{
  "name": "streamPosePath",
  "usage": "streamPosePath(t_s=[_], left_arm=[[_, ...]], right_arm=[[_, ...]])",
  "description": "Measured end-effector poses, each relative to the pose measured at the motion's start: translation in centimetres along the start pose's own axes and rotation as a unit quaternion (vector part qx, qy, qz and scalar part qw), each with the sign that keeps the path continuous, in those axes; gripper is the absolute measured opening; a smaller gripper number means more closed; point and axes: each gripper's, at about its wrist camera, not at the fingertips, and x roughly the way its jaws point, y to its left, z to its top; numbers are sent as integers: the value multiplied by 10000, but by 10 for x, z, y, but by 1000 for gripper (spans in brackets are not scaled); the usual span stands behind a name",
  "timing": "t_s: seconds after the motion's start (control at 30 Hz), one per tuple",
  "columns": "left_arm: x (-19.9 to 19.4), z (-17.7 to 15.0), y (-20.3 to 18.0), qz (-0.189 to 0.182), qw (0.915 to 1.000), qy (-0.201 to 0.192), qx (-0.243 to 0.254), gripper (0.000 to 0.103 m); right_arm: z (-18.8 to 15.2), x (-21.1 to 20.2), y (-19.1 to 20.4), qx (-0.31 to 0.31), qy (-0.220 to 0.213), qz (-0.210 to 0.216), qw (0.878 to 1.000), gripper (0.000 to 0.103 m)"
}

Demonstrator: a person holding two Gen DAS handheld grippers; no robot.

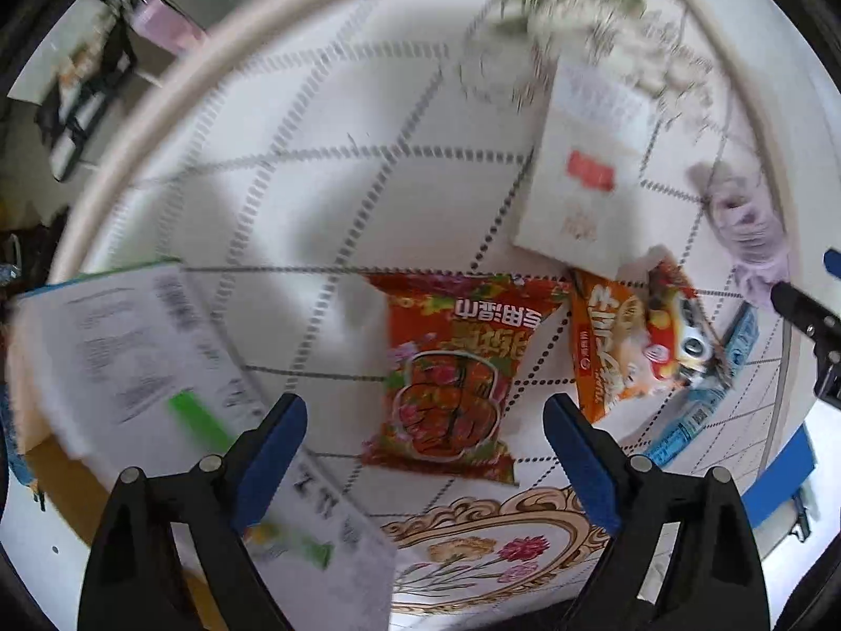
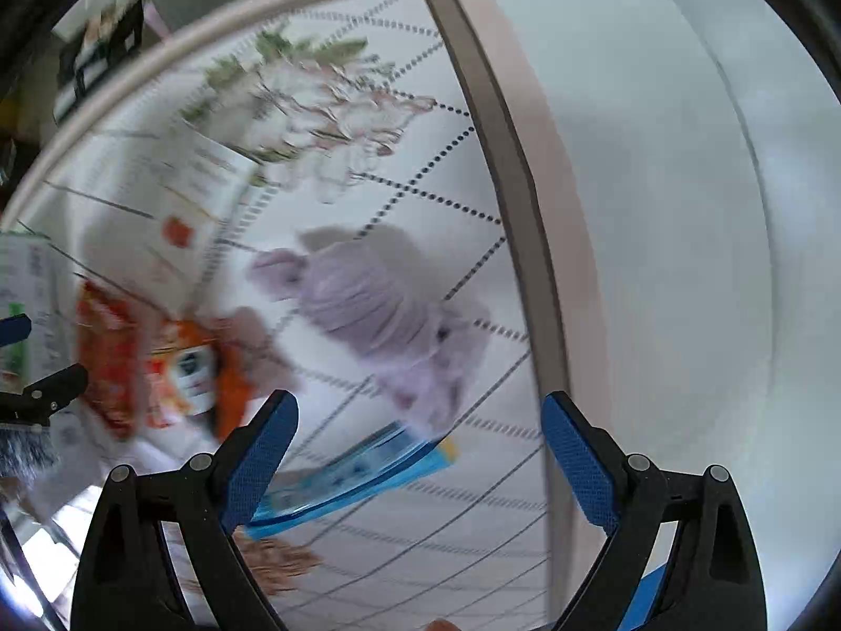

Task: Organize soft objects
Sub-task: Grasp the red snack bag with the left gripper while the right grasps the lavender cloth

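Lilac plush toy (image 2: 389, 315) beyond the spread jaws

2 wrist fisheyes, facing down, sharing purple plush toy (image 1: 749, 231)

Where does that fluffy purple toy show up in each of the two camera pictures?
Left wrist view: the purple plush toy lies at the far right edge.
Right wrist view: the same toy lies near the middle.
Shared landmark: the blue packet beside it.

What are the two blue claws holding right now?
Nothing. The left gripper is open above the red snack bag, and the right gripper is open above the purple plush toy, touching neither.
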Motion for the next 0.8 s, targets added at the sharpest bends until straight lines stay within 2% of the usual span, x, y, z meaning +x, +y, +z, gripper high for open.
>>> streamPosePath(t_s=[0.17,0.2,0.23,0.27,0.3,0.33,0.43,0.7,0.8], left_arm=[[27,6,-4,-143,9993,347,21,90],[29,7,-4,-151,9993,339,-9,80],[31,8,-4,-203,9991,364,-24,75],[34,10,-4,-248,9989,401,-36,64],[36,10,-4,-280,9987,426,-57,53],[38,9,-4,-217,9988,434,-53,50],[40,8,-6,-220,9991,341,-74,47],[40,3,2,-212,9992,264,-226,44],[26,6,1,-208,9993,180,-239,44]], right_arm=[[21,24,-1,-287,299,105,9991,95],[25,29,0,-333,356,159,9987,95],[28,32,-1,-355,397,204,9984,93],[31,36,-2,-356,456,242,9980,90],[35,39,-4,-348,502,290,9977,82],[37,40,-5,-337,527,348,9974,67],[41,44,-4,-358,539,203,9977,53],[36,43,5,-481,548,72,9973,42],[33,35,10,-414,500,48,9979,37]])
